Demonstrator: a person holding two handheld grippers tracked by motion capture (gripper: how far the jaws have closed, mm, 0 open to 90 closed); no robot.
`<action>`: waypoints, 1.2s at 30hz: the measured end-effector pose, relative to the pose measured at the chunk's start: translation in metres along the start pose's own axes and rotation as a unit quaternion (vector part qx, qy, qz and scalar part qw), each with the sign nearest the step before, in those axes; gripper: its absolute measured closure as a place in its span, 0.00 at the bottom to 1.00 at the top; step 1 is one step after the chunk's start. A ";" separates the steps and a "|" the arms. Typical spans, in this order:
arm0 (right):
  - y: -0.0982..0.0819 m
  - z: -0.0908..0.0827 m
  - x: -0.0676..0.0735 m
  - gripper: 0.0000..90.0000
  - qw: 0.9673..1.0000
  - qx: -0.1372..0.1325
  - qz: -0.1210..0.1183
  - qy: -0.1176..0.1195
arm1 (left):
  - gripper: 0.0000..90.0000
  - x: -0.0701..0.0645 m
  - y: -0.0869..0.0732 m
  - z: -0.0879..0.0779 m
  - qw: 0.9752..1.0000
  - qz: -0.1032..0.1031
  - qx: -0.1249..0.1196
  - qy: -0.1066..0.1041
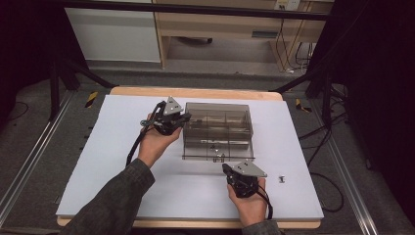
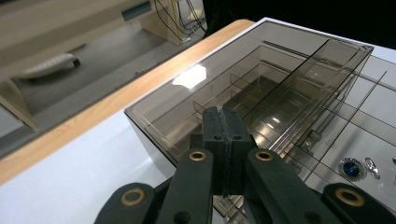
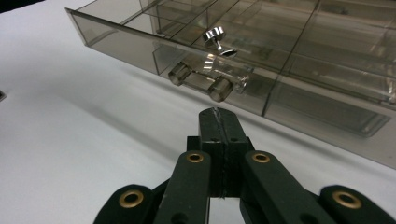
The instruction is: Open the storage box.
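Box (image 1: 218, 128) mid-worktop, drawer (image 1: 218, 152) pulled toward me | left tongs (image 1: 182, 118) clamped shut, empty, against box's left side, probably bracing it | right tongs (image 1: 228, 169) shut, empty, just short of drawer handle (image 3: 201, 82)

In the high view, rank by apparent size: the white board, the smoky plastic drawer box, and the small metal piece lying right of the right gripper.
1. White board
2. Smoky plastic drawer box
3. Small metal piece
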State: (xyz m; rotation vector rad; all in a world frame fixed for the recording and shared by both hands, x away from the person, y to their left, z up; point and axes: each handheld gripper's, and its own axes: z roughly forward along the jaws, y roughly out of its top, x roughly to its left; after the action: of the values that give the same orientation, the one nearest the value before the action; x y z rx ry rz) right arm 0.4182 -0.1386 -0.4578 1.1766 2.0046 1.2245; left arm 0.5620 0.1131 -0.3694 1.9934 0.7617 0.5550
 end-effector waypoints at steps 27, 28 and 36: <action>0.003 -0.001 -0.009 1.00 0.999 -0.022 -0.002 -0.031 | 1.00 -0.014 0.002 0.035 0.999 0.017 0.045 -0.003; 0.003 0.000 -0.009 1.00 0.999 -0.024 -0.005 -0.032 | 1.00 -0.015 0.001 0.036 0.999 0.018 0.047 -0.003; 0.009 0.008 -0.013 1.00 0.999 -0.026 -0.014 -0.041 | 1.00 -0.019 0.002 0.040 0.999 0.018 0.049 0.000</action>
State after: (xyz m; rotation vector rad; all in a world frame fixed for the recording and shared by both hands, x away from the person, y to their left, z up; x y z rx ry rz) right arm 0.4342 -0.1450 -0.4540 1.1507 1.9125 1.1885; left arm 0.5749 0.0758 -0.3891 2.1001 0.7679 0.5487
